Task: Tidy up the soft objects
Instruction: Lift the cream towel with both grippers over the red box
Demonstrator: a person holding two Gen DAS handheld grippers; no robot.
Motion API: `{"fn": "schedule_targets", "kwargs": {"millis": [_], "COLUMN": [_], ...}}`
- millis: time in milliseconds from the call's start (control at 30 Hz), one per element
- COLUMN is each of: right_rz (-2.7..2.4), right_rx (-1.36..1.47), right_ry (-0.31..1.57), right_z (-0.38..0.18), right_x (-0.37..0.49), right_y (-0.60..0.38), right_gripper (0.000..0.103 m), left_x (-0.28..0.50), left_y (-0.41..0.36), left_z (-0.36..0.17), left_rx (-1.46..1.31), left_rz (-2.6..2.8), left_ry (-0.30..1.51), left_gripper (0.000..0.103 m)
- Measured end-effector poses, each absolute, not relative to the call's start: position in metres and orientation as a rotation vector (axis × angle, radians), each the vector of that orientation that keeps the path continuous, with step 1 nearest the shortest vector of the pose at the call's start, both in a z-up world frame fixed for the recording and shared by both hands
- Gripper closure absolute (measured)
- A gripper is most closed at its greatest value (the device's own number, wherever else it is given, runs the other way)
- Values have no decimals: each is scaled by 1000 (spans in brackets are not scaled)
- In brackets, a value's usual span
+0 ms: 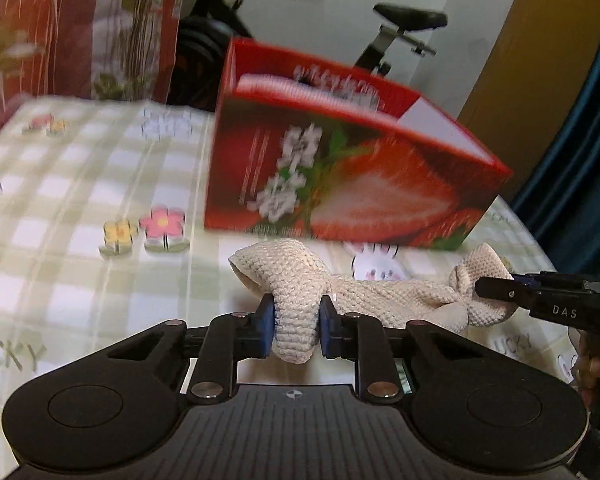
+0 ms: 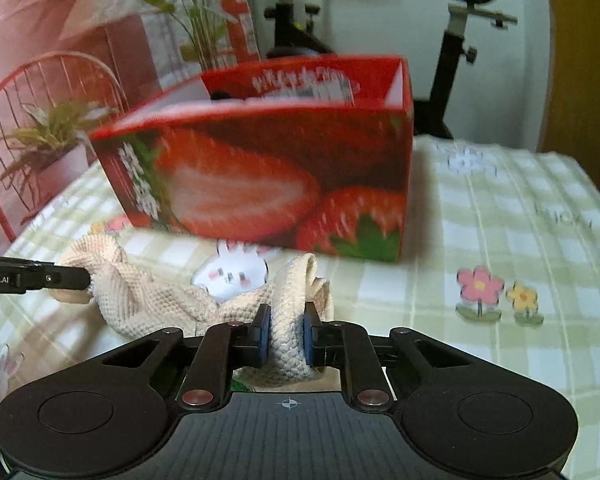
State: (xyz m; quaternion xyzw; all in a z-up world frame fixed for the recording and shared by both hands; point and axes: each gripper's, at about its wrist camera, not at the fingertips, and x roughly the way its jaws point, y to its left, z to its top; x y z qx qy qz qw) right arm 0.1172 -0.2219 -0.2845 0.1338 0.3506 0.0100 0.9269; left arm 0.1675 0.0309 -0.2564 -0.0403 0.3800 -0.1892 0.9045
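Note:
A cream waffle-knit cloth (image 1: pixel 384 294) lies bunched on the checked tablecloth, in front of a red strawberry-print box (image 1: pixel 340 168). My left gripper (image 1: pixel 296 326) is shut on the cloth's left end, blue pads pressing a thick fold. The right gripper (image 1: pixel 496 292) shows at the right edge of that view, pinching the other end. In the right wrist view my right gripper (image 2: pixel 286 336) is shut on a fold of the cloth (image 2: pixel 148 296), and the left gripper (image 2: pixel 88 278) reaches in from the left onto its far end. The box (image 2: pixel 268 184) stands open-topped just behind.
The tablecloth (image 1: pixel 80 208) has flower and bunny prints. An exercise bike (image 1: pixel 396 36) stands behind the table. A red wire chair (image 2: pixel 40 80) and potted plants (image 2: pixel 56 132) sit at the back left in the right wrist view. A curtain (image 1: pixel 580 140) hangs at the right.

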Motion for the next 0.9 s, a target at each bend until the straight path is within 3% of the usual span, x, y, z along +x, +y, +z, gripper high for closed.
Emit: {"fn": "schedule_targets", "kwargs": {"millis": [467, 900], "right_rz": [27, -120], "right_rx": [172, 171], "right_ry": [524, 481], "right_z": [-204, -187], "right_x": [123, 193], "right_y": [-241, -258], "right_gripper": [88, 89], "left_x": [164, 217], "left_y": [19, -20], "left_z": [-178, -149], "left_rx": [-68, 67], "left_rz": [-415, -345], "left_ry": [573, 469], "left_gripper": [80, 80]}}
